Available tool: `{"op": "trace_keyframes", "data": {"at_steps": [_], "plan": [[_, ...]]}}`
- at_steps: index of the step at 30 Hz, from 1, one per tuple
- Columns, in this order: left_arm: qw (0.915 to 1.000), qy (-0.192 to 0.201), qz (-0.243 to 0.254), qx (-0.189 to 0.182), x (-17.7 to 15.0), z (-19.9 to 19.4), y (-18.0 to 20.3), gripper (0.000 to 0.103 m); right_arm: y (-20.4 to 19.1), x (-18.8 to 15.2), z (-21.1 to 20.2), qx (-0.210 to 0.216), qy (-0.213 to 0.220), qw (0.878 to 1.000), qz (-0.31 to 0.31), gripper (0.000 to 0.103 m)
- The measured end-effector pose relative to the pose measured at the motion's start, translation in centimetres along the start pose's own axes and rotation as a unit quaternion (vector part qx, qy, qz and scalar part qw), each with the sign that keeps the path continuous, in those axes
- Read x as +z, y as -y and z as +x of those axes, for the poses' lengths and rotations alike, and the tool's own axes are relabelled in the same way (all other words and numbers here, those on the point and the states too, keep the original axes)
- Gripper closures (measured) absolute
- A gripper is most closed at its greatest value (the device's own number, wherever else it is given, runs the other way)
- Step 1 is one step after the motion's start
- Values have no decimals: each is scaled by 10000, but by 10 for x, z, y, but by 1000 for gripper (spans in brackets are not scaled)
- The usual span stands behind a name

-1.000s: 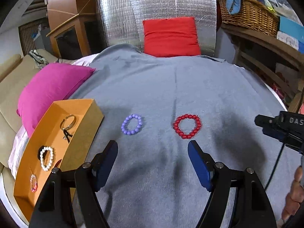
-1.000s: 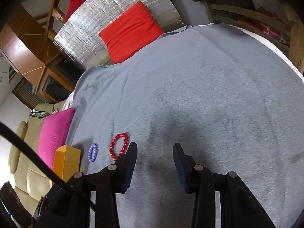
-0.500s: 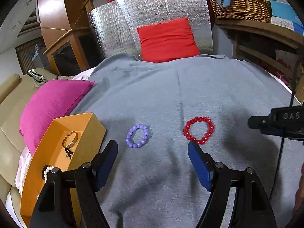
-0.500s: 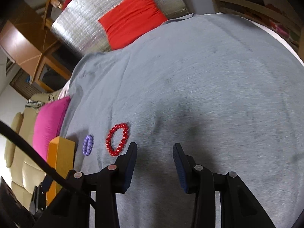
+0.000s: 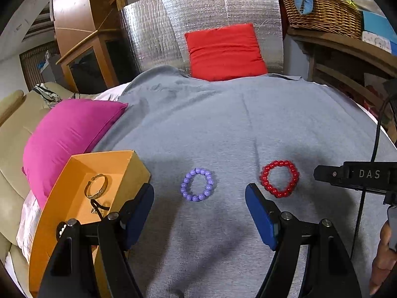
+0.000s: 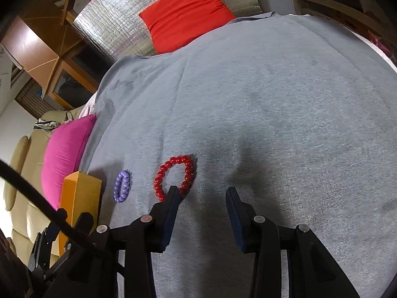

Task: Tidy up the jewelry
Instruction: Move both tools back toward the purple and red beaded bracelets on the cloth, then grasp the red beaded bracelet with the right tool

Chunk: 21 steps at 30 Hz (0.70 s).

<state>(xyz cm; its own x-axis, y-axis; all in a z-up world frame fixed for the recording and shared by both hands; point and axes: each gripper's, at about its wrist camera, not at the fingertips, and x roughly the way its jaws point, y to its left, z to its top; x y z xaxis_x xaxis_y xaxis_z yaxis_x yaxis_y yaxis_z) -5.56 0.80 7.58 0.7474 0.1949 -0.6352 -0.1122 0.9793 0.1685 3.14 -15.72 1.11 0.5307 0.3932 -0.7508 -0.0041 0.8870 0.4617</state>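
Left gripper [image 5: 199,211] tilted downward over the grey blanket [image 5: 248,124], jaws wide and empty; the purple bracelet [image 5: 197,185] lies just beyond the gap between its fingers. Right gripper [image 6: 202,200] tilted downward, jaws partly open, nothing between them; the red bracelet [image 6: 176,177] lies flat beside its left fingertip [image 6: 172,193], contact uncertain. Only the left view shows inside the orange box [image 5: 74,198], which holds a gold bangle [image 5: 96,186].
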Motion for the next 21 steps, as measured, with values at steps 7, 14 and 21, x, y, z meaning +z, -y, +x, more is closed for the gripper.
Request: {"op": "trace_keyframes", "data": {"at_steps": [7,14,21], "plan": [[9999,-127,-10,-72,1,8,-1,26,1,4,4,15,-29,10000,31,60],[9992,-405,-42,-57,1,33,-13,26,8,8,6,132,-58,9998,129,60],[9966,-690,-227,-383,-4,52,-31,26,3,10,13,294,-146,9994,74,60]]}}
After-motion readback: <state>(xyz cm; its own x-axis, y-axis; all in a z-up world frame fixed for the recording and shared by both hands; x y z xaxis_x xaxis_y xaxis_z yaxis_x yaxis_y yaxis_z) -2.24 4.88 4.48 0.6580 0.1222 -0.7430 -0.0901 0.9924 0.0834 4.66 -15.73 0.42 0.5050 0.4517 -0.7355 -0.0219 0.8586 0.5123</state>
